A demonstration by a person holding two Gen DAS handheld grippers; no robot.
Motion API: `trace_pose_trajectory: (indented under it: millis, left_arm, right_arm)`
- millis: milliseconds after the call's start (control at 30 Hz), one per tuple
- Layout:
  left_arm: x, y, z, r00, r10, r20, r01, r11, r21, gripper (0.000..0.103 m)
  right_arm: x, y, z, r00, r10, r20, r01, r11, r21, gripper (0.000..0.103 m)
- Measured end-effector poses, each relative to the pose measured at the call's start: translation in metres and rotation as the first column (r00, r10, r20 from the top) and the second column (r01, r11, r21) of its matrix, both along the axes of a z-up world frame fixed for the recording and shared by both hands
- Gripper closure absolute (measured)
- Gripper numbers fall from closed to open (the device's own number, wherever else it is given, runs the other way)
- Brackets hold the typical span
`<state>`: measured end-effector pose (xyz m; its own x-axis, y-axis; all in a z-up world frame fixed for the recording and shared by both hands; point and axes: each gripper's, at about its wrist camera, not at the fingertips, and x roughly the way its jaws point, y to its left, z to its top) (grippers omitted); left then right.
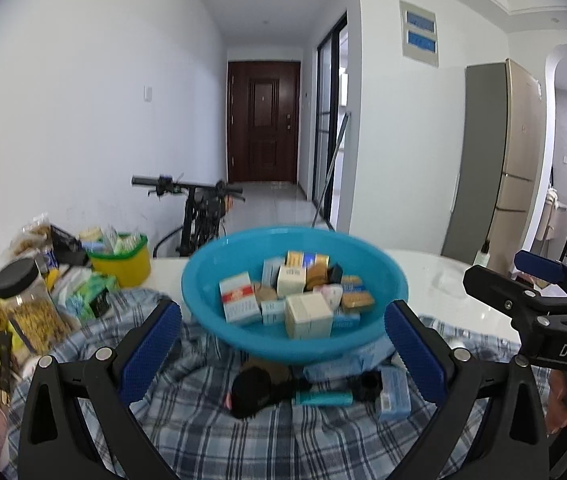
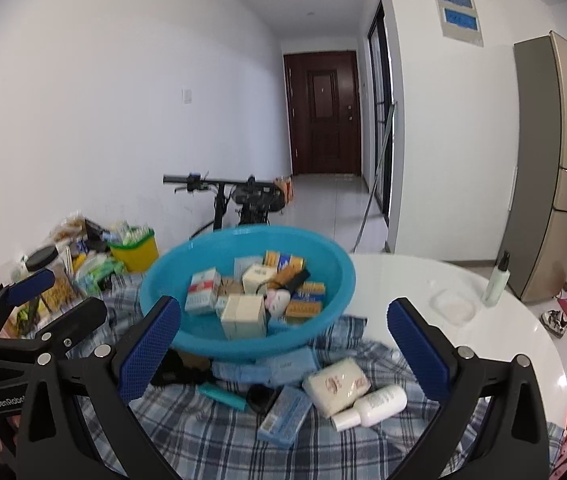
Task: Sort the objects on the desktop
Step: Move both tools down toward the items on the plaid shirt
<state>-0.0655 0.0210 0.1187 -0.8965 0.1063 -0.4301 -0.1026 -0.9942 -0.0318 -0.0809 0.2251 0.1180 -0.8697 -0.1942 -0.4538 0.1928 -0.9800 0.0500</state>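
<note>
Left gripper (image 1: 283, 344) jaws wide apart, right gripper (image 2: 283, 344) likewise (both empty)

Blue plastic basin (image 2: 155, 280), heaped with small cartons, occupies the centre of the plaid cloth (image 2: 211, 436). Loose obstacles just in front of it: white bottle (image 2: 375, 402), cream soap packet (image 2: 337, 386), blue box (image 2: 285, 412), teal lighter (image 2: 221, 396). Left flank crowded by yellow tub (image 1: 127, 264) and clear jar (image 1: 29, 312). Bare white tabletop (image 2: 411, 280) lies open to the right.
</note>
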Motion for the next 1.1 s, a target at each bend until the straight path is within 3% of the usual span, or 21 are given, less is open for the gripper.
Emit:
trace_pose_trajectory:
  millis: [533, 767, 1100]
  left_arm:
    - [-0.007, -0.004, -0.075, 0.982, 0.015, 0.186, -0.009, 0.999, -0.031, 0.000]
    - [-0.010, -0.006, -0.090, 0.975, 0.020, 0.223, -0.009, 0.999, -0.048, 0.000]
    - [-0.022, -0.014, -0.099, 0.967, 0.014, 0.253, -0.003, 0.999, -0.044, 0.000]
  right_arm:
    - [-0.005, -0.001, -0.070, 0.984, 0.009, 0.178, -0.012, 1.000, 0.015, 0.000]
    - [-0.010, 0.001, -0.088, 0.971, 0.005, 0.239, -0.006, 1.000, 0.003, 0.000]
    - [-0.020, -0.008, -0.096, 0.966, 0.012, 0.259, -0.018, 1.000, 0.019, 0.000]
